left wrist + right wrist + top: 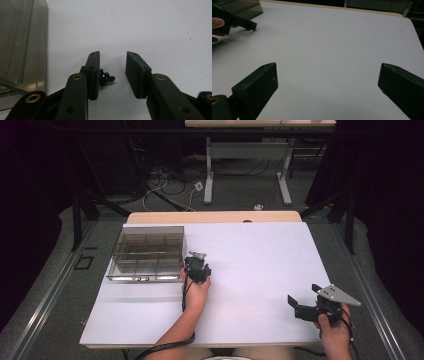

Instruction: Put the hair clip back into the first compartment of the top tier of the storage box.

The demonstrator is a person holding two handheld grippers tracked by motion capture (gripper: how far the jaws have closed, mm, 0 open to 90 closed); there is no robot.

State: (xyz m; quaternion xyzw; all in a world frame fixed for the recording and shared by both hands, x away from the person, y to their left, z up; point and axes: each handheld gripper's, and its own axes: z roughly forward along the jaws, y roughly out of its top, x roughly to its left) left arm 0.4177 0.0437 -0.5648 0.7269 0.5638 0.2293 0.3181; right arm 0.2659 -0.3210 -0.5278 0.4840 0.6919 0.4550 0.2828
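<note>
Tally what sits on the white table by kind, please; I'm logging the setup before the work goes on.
Clear compartment box: 1
Small black part, lying between the left tongs' jaws, against one pad: 1
Hand-held tongs, left and right: 2
Total: 4

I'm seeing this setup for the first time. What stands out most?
A smoky clear divided box sits at the far left of the white table. Beside it, the left gripper is open around a tiny black part. The right gripper waits wide open, near right.
</note>
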